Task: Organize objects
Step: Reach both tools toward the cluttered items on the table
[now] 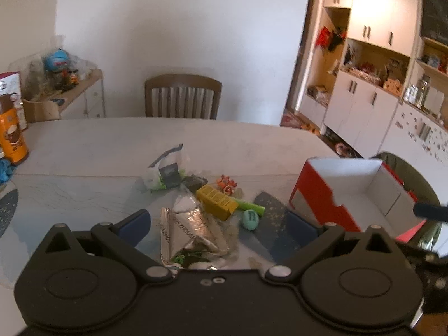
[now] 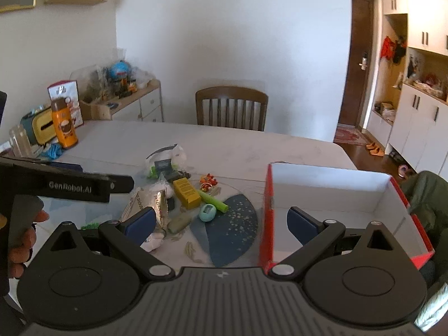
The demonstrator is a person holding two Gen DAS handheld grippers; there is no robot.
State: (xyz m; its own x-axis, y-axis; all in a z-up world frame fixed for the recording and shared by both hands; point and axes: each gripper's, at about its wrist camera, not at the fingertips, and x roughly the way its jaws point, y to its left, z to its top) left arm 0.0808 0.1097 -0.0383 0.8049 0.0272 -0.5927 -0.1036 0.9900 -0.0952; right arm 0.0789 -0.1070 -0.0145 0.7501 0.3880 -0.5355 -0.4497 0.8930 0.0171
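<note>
Both claws spread wide, empty: left claw (image 1: 218, 225), right claw (image 2: 221, 221). Clutter pile mid-frame on bench (image 2: 252, 145): foil pouch (image 1: 193, 229), yellow box (image 1: 217, 201), teal egg toy (image 2: 206, 212). Red box (image 2: 330, 193) lower right, open. Judgement: take loose edge items first, lift clear over box wall.

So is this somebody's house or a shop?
Most likely a home's dining area: a table with a wooden chair behind it, white cupboards full of household things, and shoes on the floor by a door.
</note>
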